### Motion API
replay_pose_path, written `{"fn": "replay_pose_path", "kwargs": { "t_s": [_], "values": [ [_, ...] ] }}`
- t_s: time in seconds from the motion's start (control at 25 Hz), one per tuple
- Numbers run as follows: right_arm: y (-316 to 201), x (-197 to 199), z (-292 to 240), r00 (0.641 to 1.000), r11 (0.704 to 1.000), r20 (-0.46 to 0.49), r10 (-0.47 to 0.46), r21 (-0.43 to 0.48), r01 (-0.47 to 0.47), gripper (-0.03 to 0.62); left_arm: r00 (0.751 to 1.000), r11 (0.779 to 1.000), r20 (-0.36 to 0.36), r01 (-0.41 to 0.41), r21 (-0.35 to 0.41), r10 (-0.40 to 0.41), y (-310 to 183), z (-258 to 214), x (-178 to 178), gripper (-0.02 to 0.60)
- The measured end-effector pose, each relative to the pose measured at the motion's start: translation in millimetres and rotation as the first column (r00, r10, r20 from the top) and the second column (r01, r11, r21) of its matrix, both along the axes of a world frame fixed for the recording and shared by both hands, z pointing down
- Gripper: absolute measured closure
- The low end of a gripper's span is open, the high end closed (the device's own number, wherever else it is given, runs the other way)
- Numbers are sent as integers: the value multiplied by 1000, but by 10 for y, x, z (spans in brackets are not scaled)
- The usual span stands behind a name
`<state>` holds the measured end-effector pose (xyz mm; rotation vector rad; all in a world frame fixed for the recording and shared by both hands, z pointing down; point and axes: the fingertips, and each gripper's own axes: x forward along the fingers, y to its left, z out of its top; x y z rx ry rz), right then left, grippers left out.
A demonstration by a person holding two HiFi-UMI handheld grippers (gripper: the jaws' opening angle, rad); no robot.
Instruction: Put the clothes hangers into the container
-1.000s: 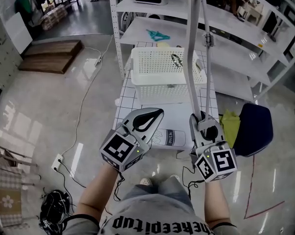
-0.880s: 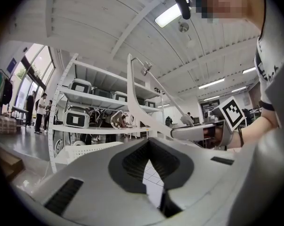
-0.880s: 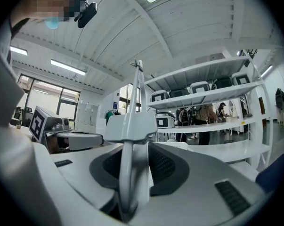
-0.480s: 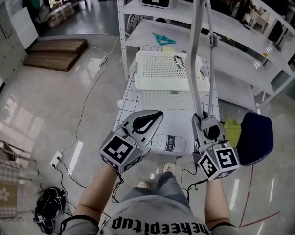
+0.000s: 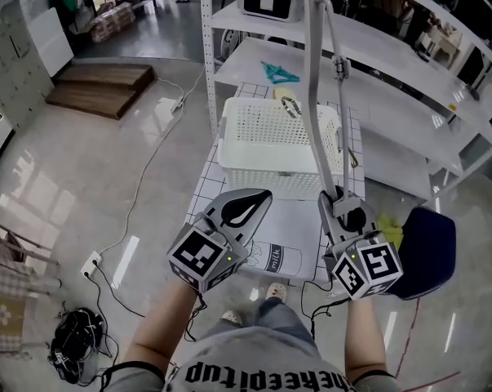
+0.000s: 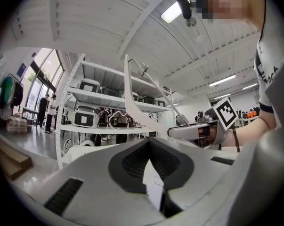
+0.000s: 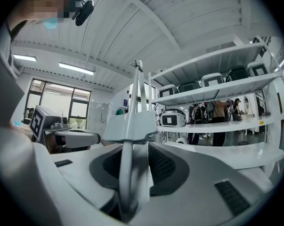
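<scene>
Over the last second the white perforated plastic basket (image 5: 266, 158), upper centre, has drawn nearer, so the drop looks close. The right hand-held gripper (image 5: 341, 200) stays clamped on the long pale plastic clothes hanger (image 5: 318, 113), which stands upright at centre-right. The left hand-held gripper (image 5: 250, 202) is together, probably empty. Around them are a gridded white desk (image 5: 206, 188), metal shelving (image 5: 392, 64) and a glossy floor (image 5: 107, 162).

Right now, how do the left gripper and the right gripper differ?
The right gripper is shut on a pale clothes hanger, which stands up tall from its jaws. The left gripper has its jaws together on nothing. In the head view the left gripper slants toward the right gripper, while the right gripper points nearly straight ahead. Both are held close to the person, short of the white basket.
</scene>
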<state>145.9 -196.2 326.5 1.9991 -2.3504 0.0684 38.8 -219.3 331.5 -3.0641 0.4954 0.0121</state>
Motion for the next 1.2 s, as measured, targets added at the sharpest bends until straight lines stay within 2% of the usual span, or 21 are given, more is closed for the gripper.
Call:
{"fn": "replay_pose_path", "kwargs": {
  "t_s": [0.36, 0.72, 1.0, 1.2],
  "values": [
    [-451, 280, 29, 996, 996, -9, -90, -23, 89, 480, 998, 997, -3, 69, -19, -69, -379, 37, 255, 561],
    [-817, 427, 71, 981, 978, -11, -196, -71, 195, 480, 990, 989, 10, 138, -49, -138, -636, 50, 372, 561],
    [-1044, 473, 157, 953, 946, -13, -301, -126, 297, 480, 981, 980, 15, 195, -37, -195, -776, 76, 389, 561],
    [-1211, 428, 242, 928, 915, -18, -371, -177, 362, 480, 970, 967, 17, 243, -77, -242, -834, 85, 370, 561]
  ]
}}
